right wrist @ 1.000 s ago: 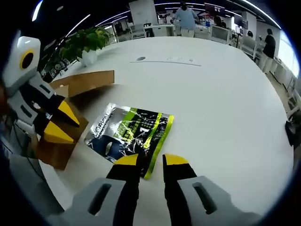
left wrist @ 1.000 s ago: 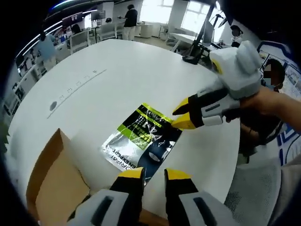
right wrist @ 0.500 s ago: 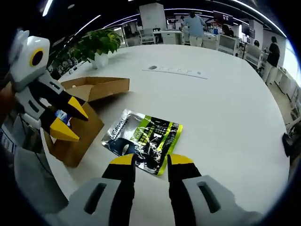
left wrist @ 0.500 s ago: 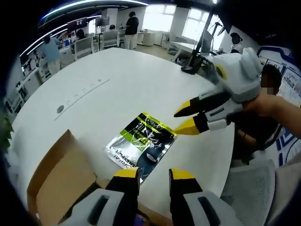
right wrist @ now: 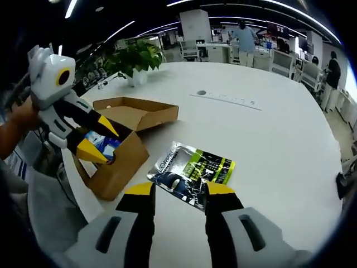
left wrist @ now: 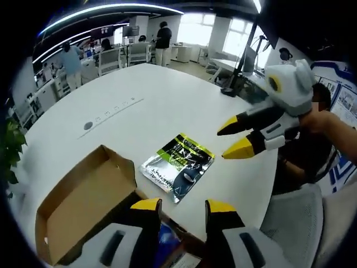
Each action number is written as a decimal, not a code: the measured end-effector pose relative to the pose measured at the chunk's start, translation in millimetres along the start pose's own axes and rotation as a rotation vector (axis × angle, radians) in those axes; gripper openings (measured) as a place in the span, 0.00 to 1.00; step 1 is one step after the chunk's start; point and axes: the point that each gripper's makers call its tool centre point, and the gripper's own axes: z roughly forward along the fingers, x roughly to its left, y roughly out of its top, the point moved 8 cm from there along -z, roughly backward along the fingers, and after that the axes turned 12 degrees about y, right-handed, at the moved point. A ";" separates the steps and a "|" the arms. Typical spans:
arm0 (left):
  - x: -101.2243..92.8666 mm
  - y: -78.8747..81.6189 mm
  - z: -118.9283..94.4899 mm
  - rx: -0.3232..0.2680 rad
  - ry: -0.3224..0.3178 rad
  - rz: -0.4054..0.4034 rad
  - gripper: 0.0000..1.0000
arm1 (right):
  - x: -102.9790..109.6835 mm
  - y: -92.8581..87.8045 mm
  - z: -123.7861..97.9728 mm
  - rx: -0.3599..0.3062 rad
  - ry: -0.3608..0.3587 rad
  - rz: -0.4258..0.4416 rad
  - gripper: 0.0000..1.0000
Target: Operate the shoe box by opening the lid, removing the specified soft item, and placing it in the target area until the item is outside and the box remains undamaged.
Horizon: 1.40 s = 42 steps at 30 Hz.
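**Pouch out on the counter, both hands free**

The pouch (right wrist: 194, 174) lies flat on the counter (right wrist: 279, 134) just beside the open box (right wrist: 120, 148), its long axis running away from the box. My right gripper (right wrist: 177, 191), fingers parted and empty, hovers nearer it; my left gripper (left wrist: 183, 205), likewise released, hangs over the box. Since 1 second ago, both have risen away from the pouch.

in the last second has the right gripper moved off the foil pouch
Yes. The right gripper has lifted up and away from the foil pouch, which lies on the white table.
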 end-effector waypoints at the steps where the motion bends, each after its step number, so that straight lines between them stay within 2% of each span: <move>1: 1.7 -2.0 -3.0 -0.005 0.003 -0.005 0.32 | 3.1 1.3 -0.8 -0.003 0.002 -0.013 0.32; 8: 15.0 -16.4 -17.2 -0.032 0.031 -0.023 0.35 | 22.8 7.0 1.5 -0.003 0.038 -0.048 0.34; 12: 22.5 -26.4 -24.5 -0.028 0.045 -0.025 0.36 | 31.8 11.4 5.0 -0.011 0.057 -0.054 0.34; 15: 29.2 -32.7 -32.0 -0.036 0.062 -0.041 0.36 | 42.5 16.9 8.5 -0.045 0.104 -0.017 0.35; 19: 34.9 -38.1 -39.4 -0.042 0.072 -0.039 0.36 | 51.3 20.3 11.7 -0.055 0.135 0.001 0.36; 27: 53.5 -56.9 -55.7 -0.044 0.114 -0.066 0.38 | 65.2 21.6 23.2 -0.043 0.161 -0.025 0.36; 36: 83.2 -81.6 -76.4 -0.039 0.191 -0.116 0.38 | 84.6 28.5 38.5 -0.053 0.201 -0.049 0.35; 42: 97.0 -90.6 -87.7 -0.042 0.225 -0.154 0.37 | 93.4 27.1 50.5 -0.032 0.221 -0.066 0.35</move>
